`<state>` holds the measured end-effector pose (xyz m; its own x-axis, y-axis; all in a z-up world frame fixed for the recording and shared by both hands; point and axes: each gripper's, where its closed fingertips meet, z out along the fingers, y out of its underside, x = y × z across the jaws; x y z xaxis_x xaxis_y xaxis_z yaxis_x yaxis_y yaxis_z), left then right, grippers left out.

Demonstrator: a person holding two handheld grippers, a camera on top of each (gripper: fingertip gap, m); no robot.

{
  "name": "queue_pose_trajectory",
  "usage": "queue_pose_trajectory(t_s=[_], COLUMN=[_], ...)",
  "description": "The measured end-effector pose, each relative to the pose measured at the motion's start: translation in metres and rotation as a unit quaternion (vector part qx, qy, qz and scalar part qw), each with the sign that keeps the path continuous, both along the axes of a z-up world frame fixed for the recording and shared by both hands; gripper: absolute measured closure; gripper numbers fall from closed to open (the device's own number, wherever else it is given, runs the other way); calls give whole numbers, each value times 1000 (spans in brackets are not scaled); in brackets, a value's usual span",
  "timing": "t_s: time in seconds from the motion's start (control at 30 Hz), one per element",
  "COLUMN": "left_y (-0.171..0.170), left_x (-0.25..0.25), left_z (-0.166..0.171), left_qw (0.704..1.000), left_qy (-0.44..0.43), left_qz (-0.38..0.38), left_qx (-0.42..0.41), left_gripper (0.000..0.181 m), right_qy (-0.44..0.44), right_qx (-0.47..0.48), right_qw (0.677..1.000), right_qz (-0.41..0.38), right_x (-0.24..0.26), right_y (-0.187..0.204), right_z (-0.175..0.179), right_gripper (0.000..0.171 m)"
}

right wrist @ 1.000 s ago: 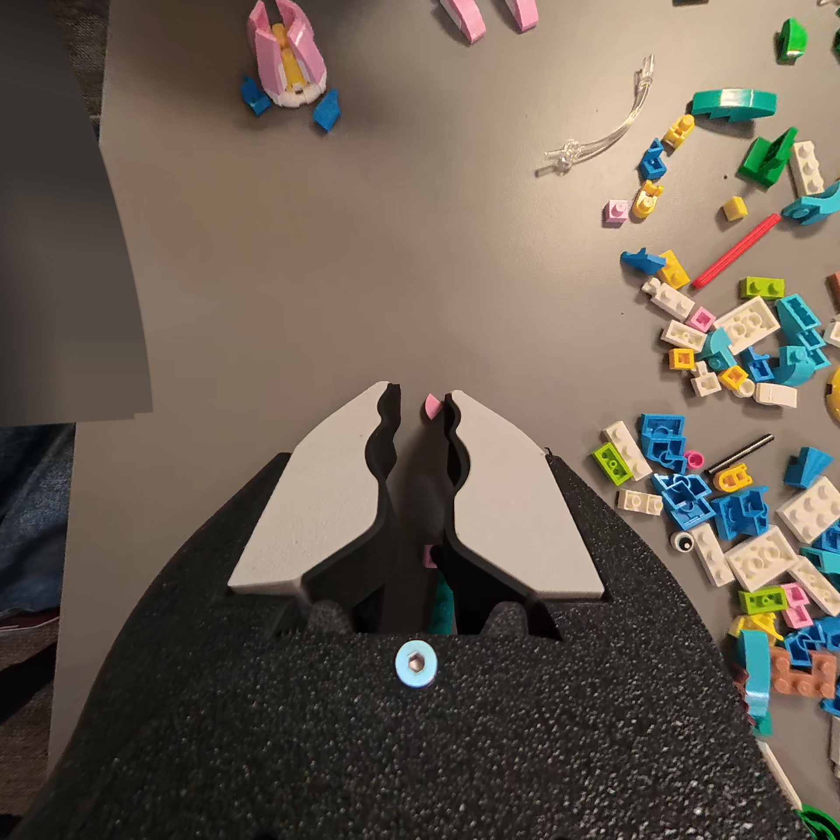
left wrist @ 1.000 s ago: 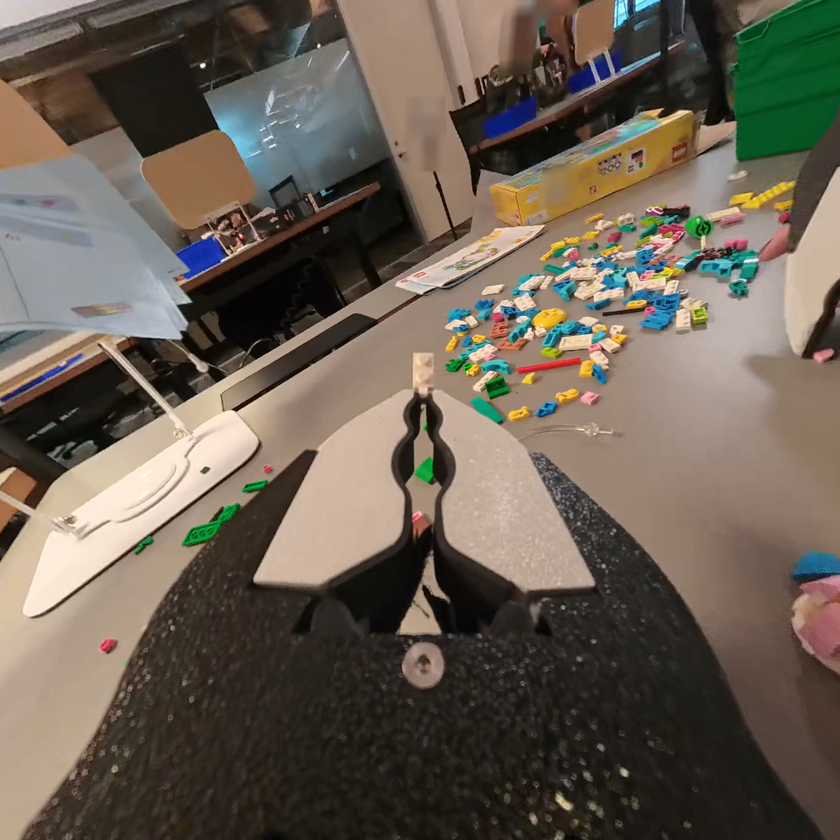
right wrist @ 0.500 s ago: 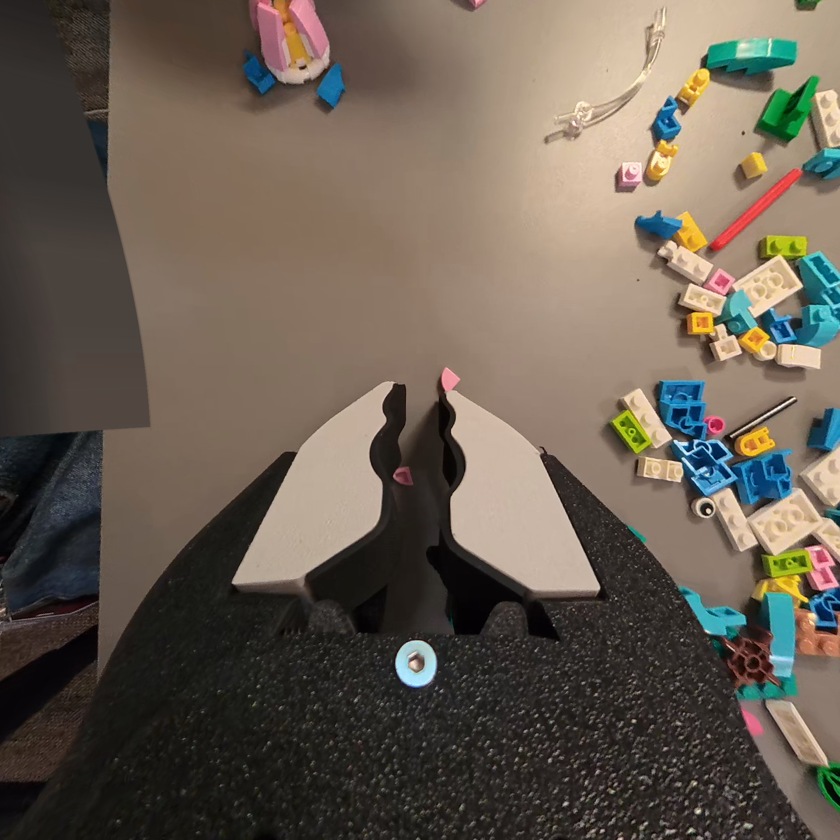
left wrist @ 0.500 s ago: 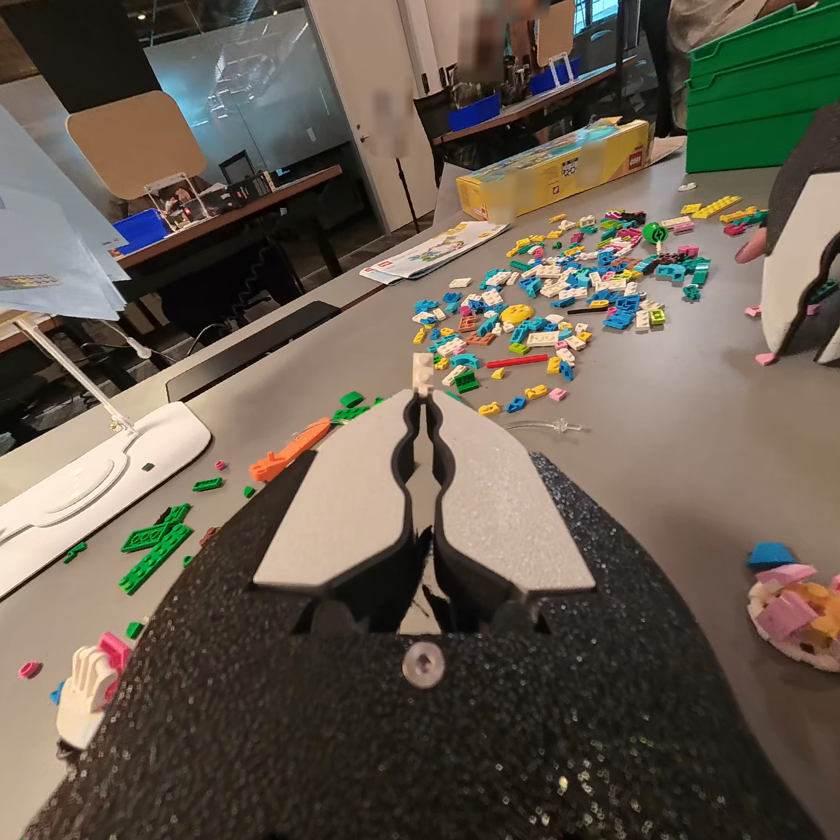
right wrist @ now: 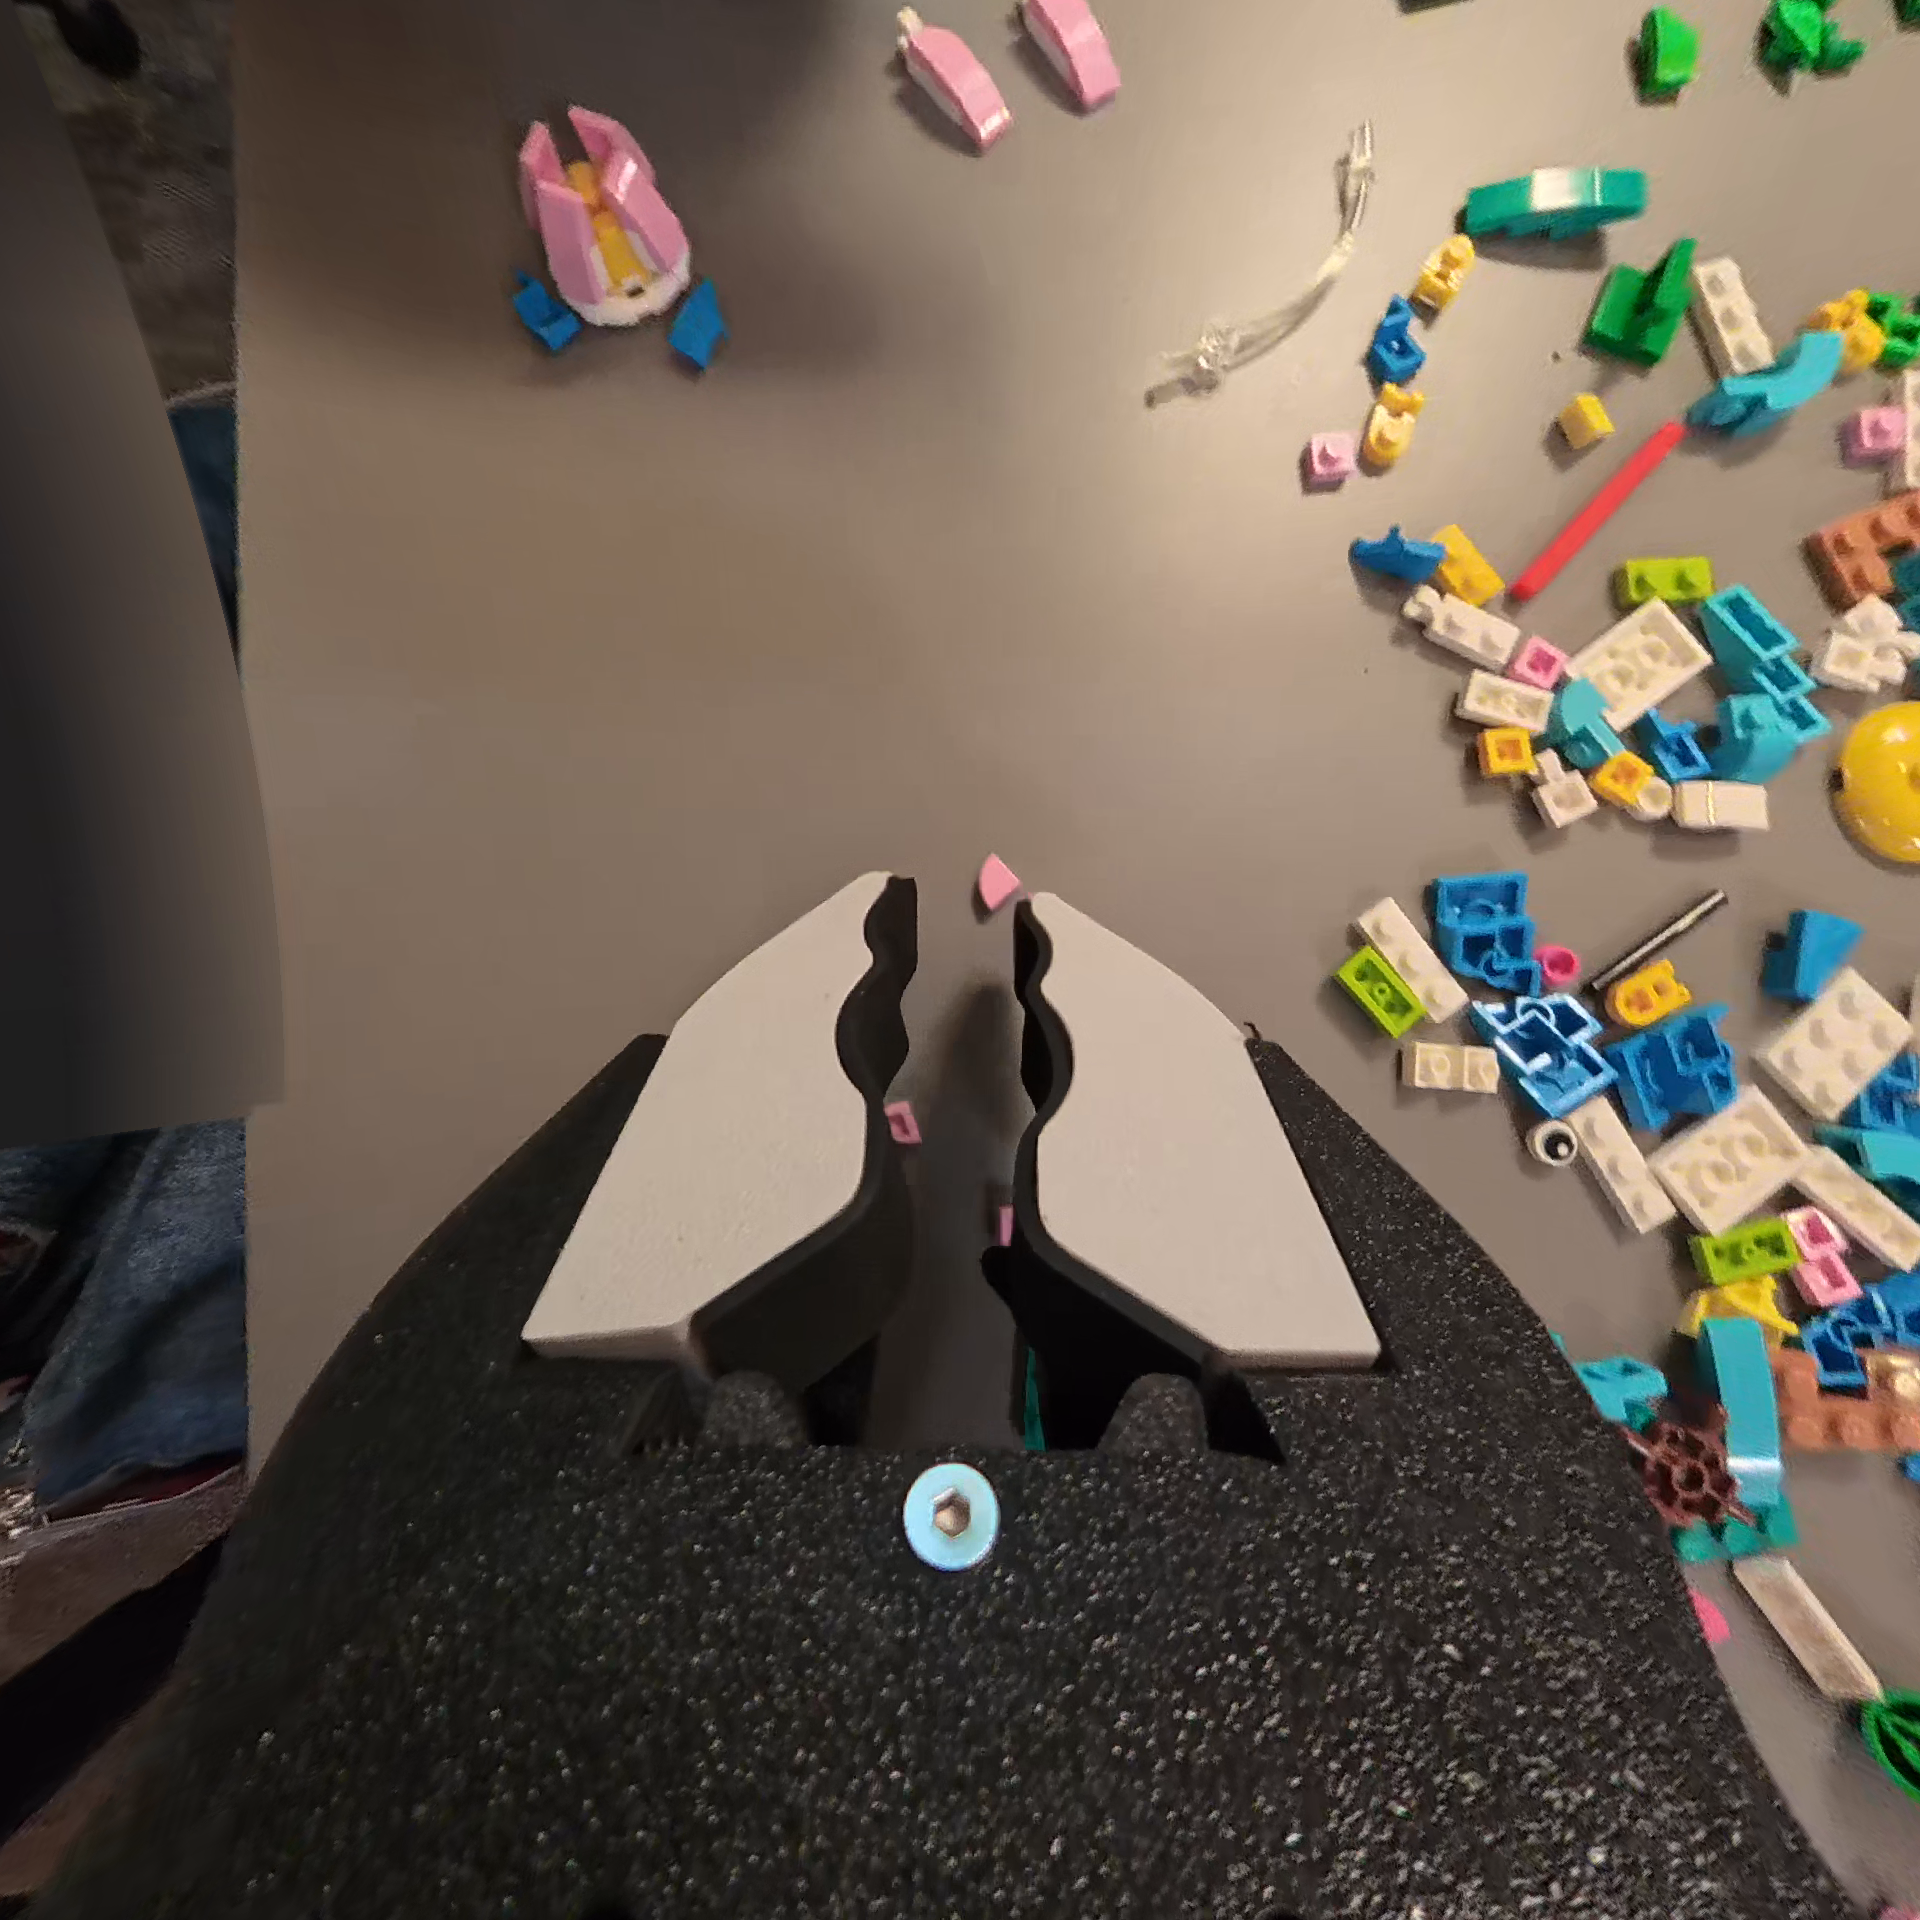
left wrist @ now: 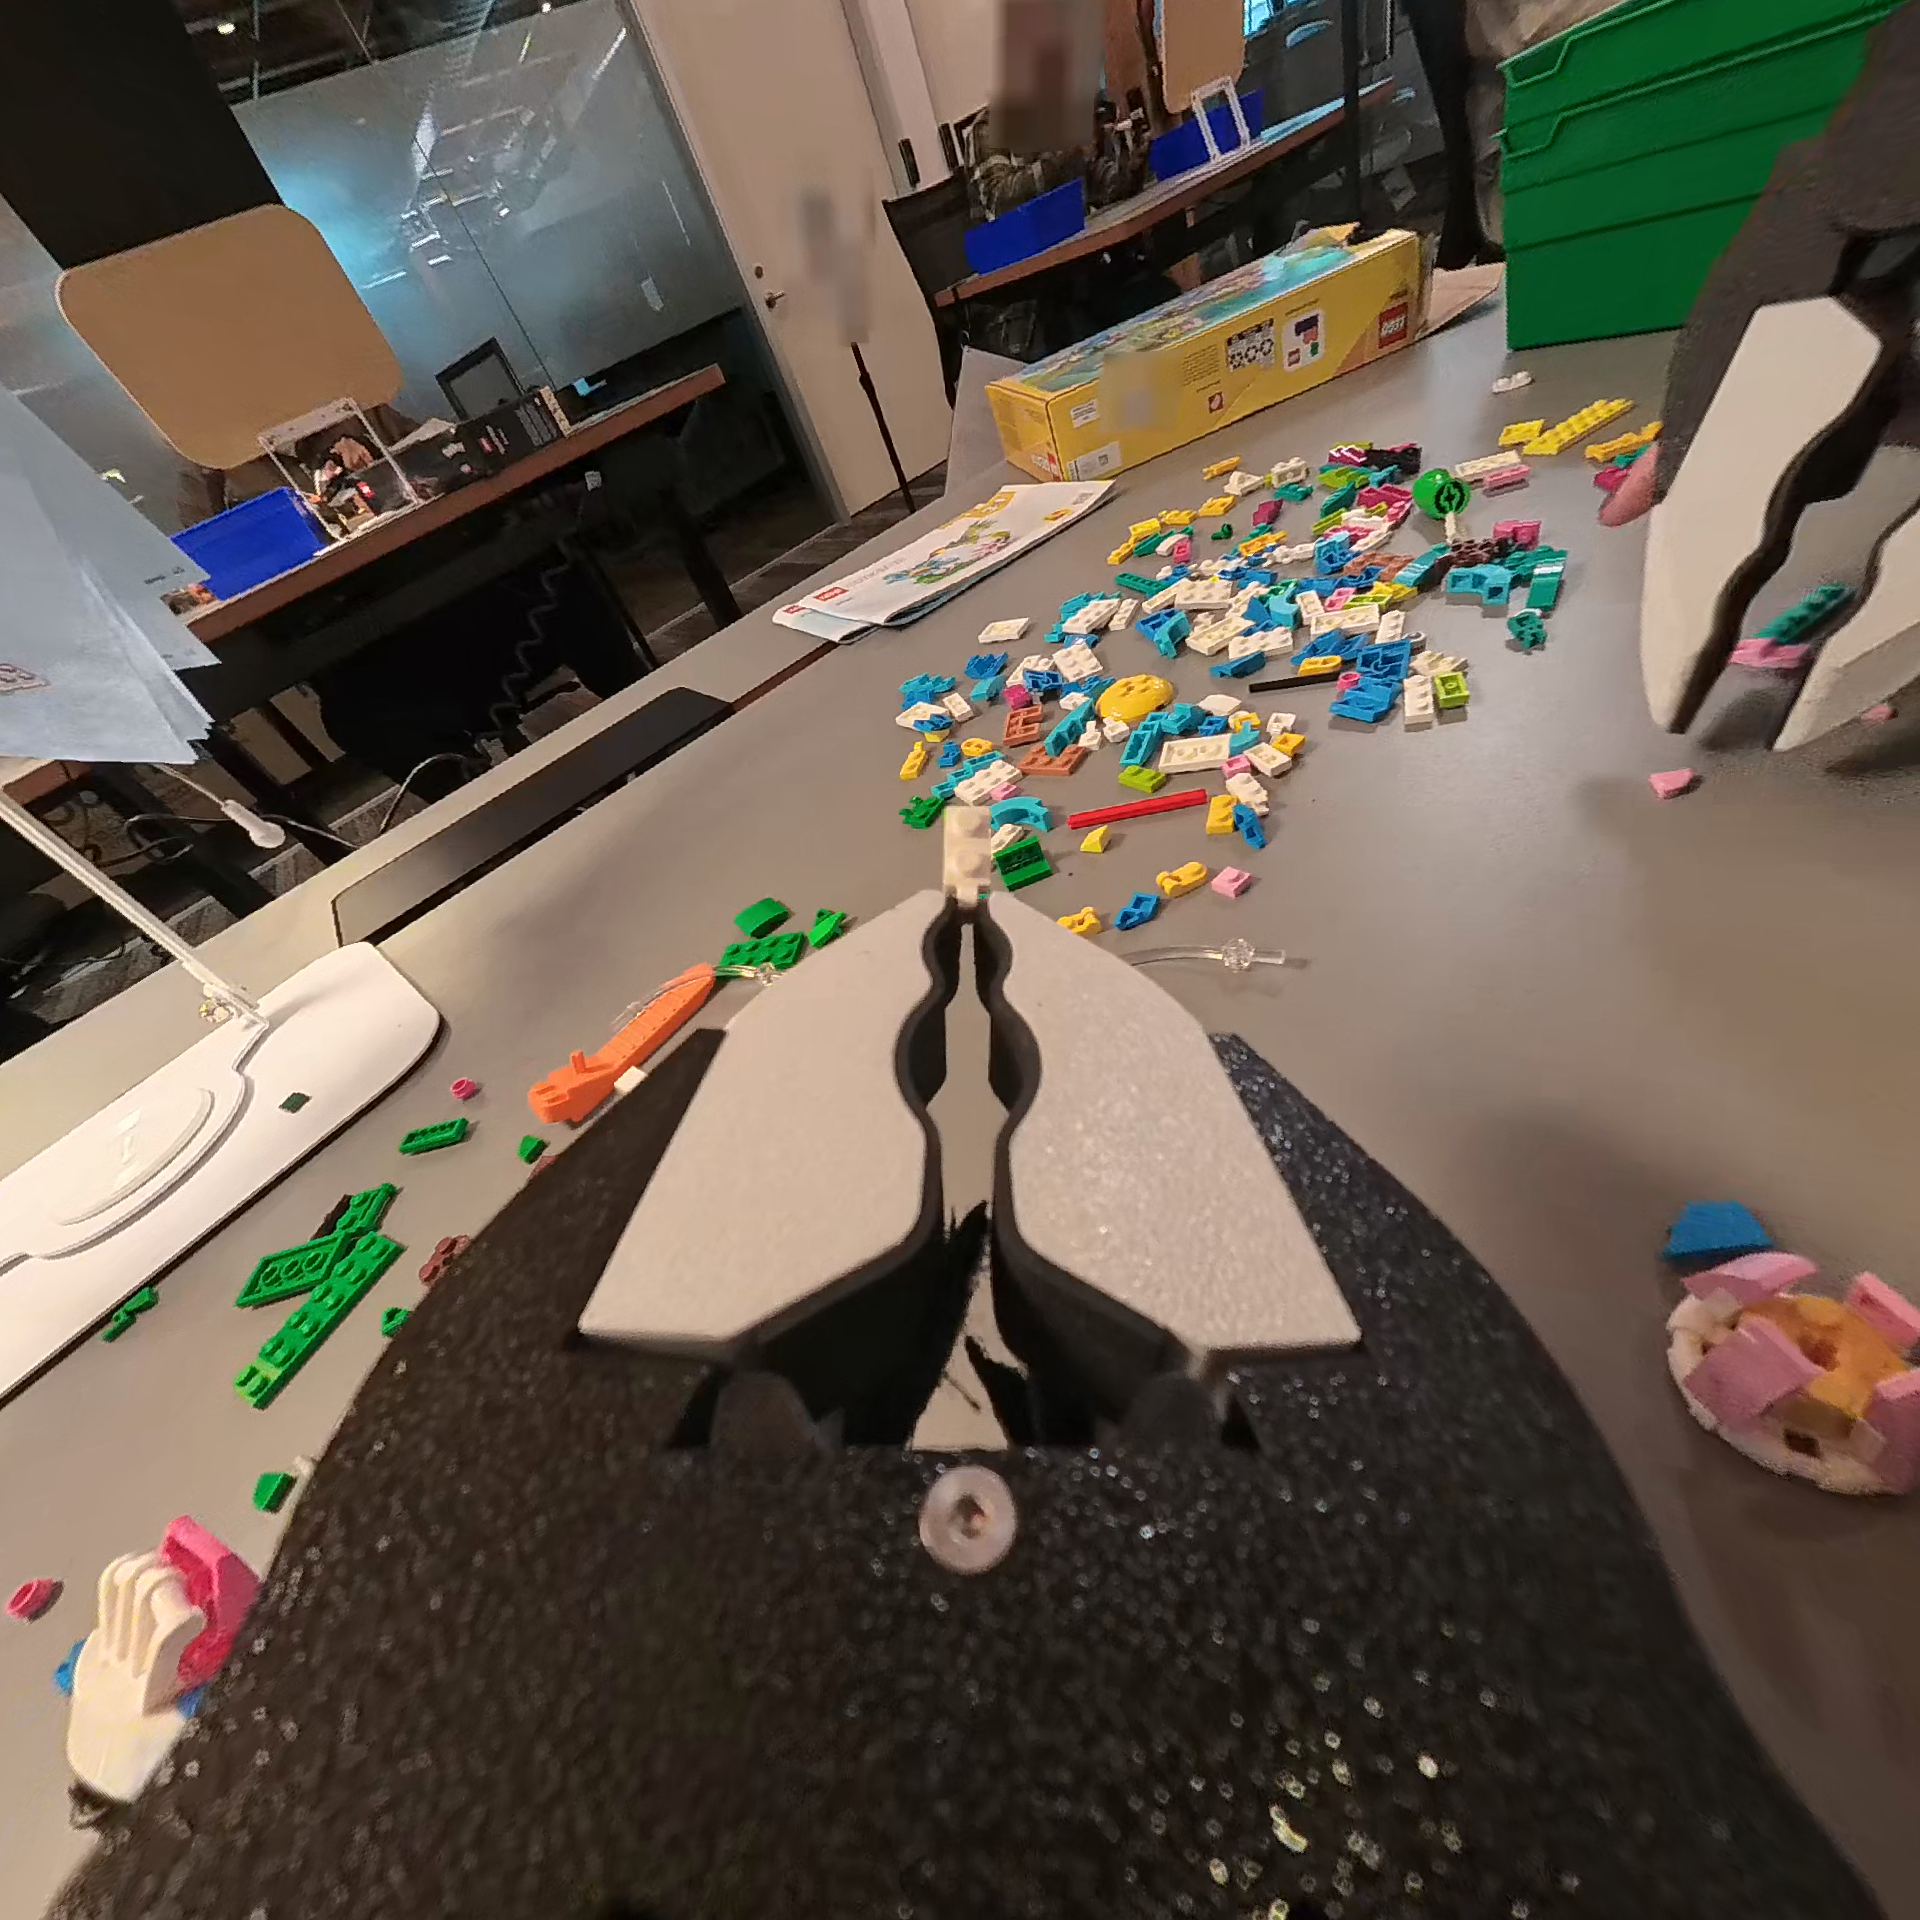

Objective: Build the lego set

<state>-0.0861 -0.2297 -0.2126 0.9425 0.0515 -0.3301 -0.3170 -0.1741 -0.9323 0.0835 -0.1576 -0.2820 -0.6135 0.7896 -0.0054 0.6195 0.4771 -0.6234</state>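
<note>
Grey table (left wrist: 1455, 1039) beneath my jaws: loose bricks (left wrist: 1226, 665) scattered at upper right of the left wrist view, with yellow box (left wrist: 1205, 353) and instruction booklet (left wrist: 935, 561) beyond. Green plates (left wrist: 312, 1278), orange piece (left wrist: 613, 1049) and white base (left wrist: 156, 1122) lie at left. Pink flower build (right wrist: 608, 223) lies at upper left of the right wrist view, small pink piece (right wrist: 995, 881) at centre.

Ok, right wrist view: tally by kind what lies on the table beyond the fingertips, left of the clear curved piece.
Pink flower build: 1
Blue pieces at its base: 2
Loose pink petals: 2
Small pink chip: 1
Total: 6
</note>
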Motion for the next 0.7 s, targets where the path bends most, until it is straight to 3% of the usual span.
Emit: queue_pose_trajectory(t_s=[0.7], left_y=[3], left_x=[6], left_z=[-4], left_qw=[1000], left_qy=[13], left_qz=[-15], left_qx=[-13], left_gripper=[179], right_qy=[-13], right_qx=[-23], right_qw=[999], right_qz=[39], right_x=[-7], right_y=[-32], right_z=[-6], right_gripper=[148])
